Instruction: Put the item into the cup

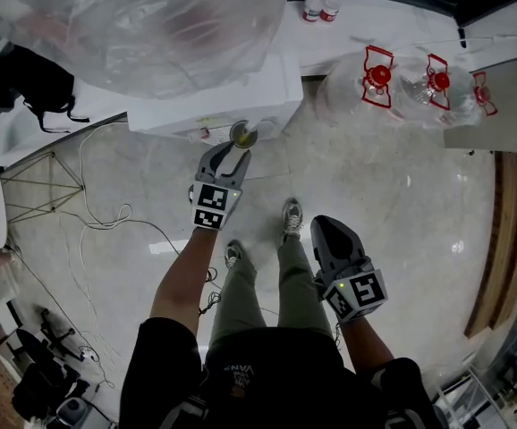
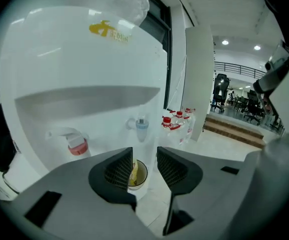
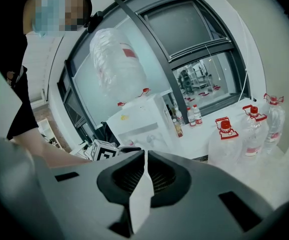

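White dispenser (image 2: pixel 84 74) ahead, cup (image 2: pixel 142 176) beneath with the yellow item (image 2: pixel 133 171) inside, likely light, soft; left gripper (image 2: pixel 145 156) gapes empty, right gripper (image 3: pixel 145 158) clamped together; flimsy cup, pinch its rim gently

Bright, even indoor light fills every view. In the head view the polished floor (image 1: pixel 402 195) carries a pale, soft sheen. In the left gripper view the white water dispenser (image 2: pixel 84 69) is nearly washed out, and ceiling lamps (image 2: pixel 225 42) glow far behind it. The left gripper (image 2: pixel 144 156) looks soft so close to the lens. Both gripper views darken at the corners, and the window frames (image 3: pixel 149 49) bow into curves.
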`<state>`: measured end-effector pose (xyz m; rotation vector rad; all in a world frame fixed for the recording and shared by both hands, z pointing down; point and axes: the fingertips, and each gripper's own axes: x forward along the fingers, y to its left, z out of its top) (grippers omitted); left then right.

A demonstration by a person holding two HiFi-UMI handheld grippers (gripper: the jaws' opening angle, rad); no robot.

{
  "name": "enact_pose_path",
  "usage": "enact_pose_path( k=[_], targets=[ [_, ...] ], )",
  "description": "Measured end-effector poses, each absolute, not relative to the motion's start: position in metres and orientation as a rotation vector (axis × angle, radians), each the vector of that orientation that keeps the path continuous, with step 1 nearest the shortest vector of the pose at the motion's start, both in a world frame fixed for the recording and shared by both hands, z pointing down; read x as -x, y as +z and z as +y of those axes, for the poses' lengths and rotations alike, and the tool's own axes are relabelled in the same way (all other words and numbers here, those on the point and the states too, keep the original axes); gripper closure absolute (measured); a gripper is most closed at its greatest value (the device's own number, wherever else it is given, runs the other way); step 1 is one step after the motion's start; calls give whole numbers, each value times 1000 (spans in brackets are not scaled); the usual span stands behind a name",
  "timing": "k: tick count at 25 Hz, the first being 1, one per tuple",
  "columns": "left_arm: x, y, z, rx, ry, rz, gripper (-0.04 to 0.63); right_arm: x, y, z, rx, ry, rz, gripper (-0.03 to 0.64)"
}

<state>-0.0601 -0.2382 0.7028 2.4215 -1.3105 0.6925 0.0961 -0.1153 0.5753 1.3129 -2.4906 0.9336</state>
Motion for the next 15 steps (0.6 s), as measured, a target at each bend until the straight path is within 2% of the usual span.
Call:
enact_pose_path(
  k=[7,15],
  targets=[
    [75,651,-211,-2492,604,-1319,445,-76,556,-98,-1329,896,-2506,569],
    [98,587,-173,-2577,513,-1319,529,-50,531,-77,-1356,857,-2517,569]
  ],
)
